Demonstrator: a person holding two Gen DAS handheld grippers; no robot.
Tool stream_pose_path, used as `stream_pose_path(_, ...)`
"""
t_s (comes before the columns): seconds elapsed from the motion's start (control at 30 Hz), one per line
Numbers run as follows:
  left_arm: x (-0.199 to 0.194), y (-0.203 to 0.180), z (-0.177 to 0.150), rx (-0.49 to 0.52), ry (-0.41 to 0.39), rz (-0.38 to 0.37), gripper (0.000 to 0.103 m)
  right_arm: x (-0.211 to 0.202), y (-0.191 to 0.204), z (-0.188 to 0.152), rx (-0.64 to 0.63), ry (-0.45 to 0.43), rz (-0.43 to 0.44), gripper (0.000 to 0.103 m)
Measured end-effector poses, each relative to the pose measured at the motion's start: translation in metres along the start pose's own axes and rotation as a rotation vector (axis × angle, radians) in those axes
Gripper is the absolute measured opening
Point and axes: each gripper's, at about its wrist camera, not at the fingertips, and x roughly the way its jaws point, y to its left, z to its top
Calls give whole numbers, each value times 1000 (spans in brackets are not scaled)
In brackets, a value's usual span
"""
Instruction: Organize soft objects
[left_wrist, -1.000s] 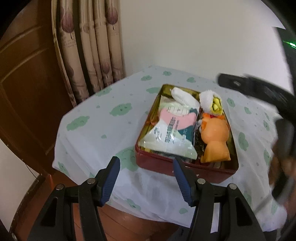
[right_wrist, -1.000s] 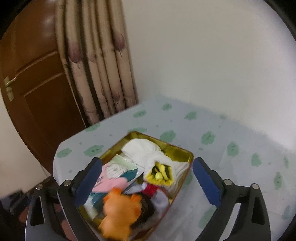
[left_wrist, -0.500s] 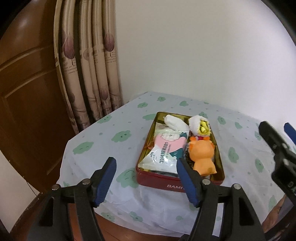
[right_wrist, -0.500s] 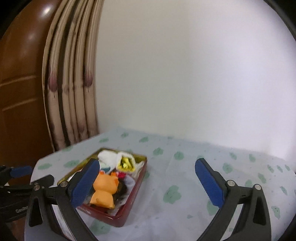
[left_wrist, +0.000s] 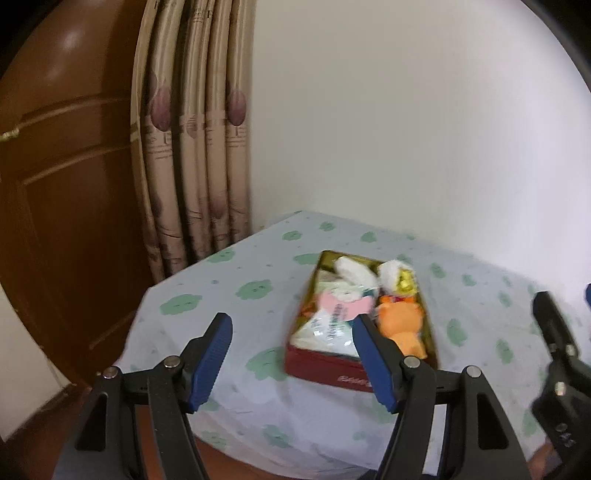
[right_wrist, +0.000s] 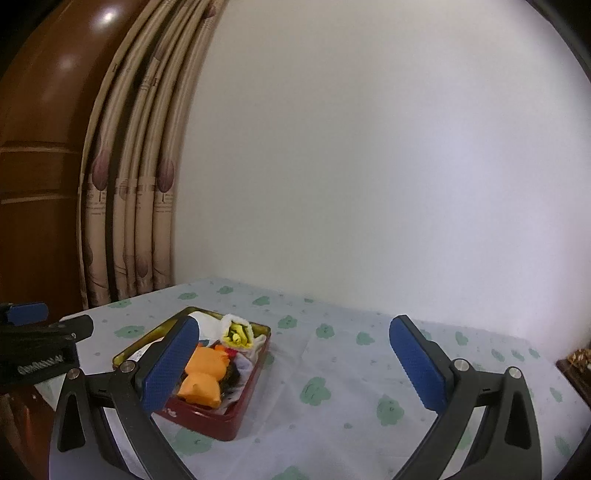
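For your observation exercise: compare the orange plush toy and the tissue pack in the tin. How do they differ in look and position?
Colour: the orange plush toy is one solid orange; the tissue pack is white with pink and teal print.
Shape: the toy is rounded and bulgy; the pack is flat and glossy.
Position: in the left wrist view the pack fills the tin's left side, the toy the right.
Both lie inside the tin, held by neither gripper.

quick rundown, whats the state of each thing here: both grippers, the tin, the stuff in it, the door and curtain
left gripper: open, empty, held off the table
right gripper: open, empty, above the cloth
red tin: lidless, on the tablecloth, filled
orange plush: lying in the tin
wipes packet: lying flat in the tin
white rolled cloth: in the tin's far end
door: closed
curtain: gathered to one side
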Motion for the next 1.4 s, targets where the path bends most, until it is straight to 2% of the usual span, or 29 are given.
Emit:
stream_pose_path(0.1,-2,-3,-2,25,-14,6,69,-1,2,-1,7,28,52,102)
stream_pose_path(0.4,3,-15,-5,92,4,-13,69,-4,7,-10,21,23,29,102)
stream_pose_path(1.0,4,-12,-7,93,-3,-2,69,-4,2,-10,52,28,-3,102)
stream_pose_path(1.4,-2,-9,-4,82,-20,-35,69,-6,5,-13,38,33,5,102)
